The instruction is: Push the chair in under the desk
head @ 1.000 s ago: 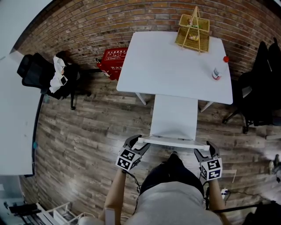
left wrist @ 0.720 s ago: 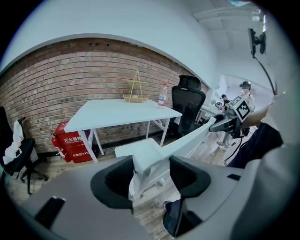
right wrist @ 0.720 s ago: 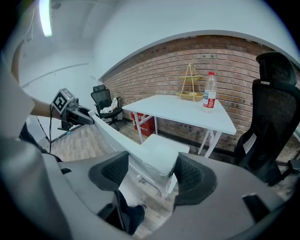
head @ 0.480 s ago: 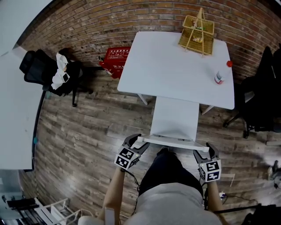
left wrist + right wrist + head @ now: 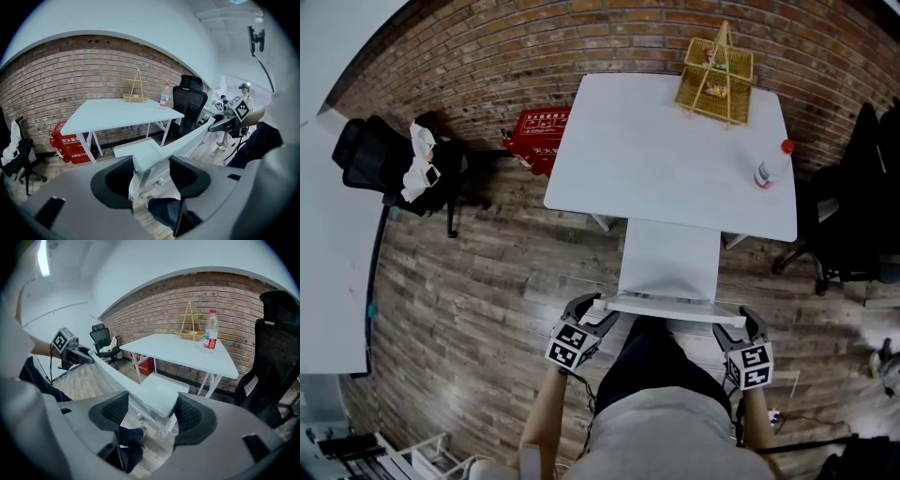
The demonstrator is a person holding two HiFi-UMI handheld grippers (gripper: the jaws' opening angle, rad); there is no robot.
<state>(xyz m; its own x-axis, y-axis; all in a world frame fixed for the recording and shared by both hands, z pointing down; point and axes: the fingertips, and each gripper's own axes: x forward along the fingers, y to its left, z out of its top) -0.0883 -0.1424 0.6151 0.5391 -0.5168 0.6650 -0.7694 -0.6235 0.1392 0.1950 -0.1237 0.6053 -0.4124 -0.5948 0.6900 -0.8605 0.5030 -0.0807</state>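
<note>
A white chair stands in front of the white desk (image 5: 666, 159), its seat (image 5: 670, 262) partly under the desk's near edge. The top rail of its backrest (image 5: 670, 307) runs across just in front of me. My left gripper (image 5: 592, 314) is shut on the rail's left end, my right gripper (image 5: 733, 328) on its right end. In the left gripper view the rail end (image 5: 147, 161) sits between the pads of that gripper (image 5: 150, 176). The right gripper view shows the other end (image 5: 157, 401) held the same way in the right gripper (image 5: 152, 413).
A wicker basket (image 5: 714, 70) and a bottle (image 5: 763, 173) stand on the desk. A red box (image 5: 539, 131) sits by the brick wall. One black office chair (image 5: 394, 164) is at the left, another (image 5: 853, 206) at the right. A second white table (image 5: 328, 253) borders the left.
The chair has slid a little toward the desk, so less of the seat shows in front of the desk's edge. Both grippers stay on the backrest rail.
</note>
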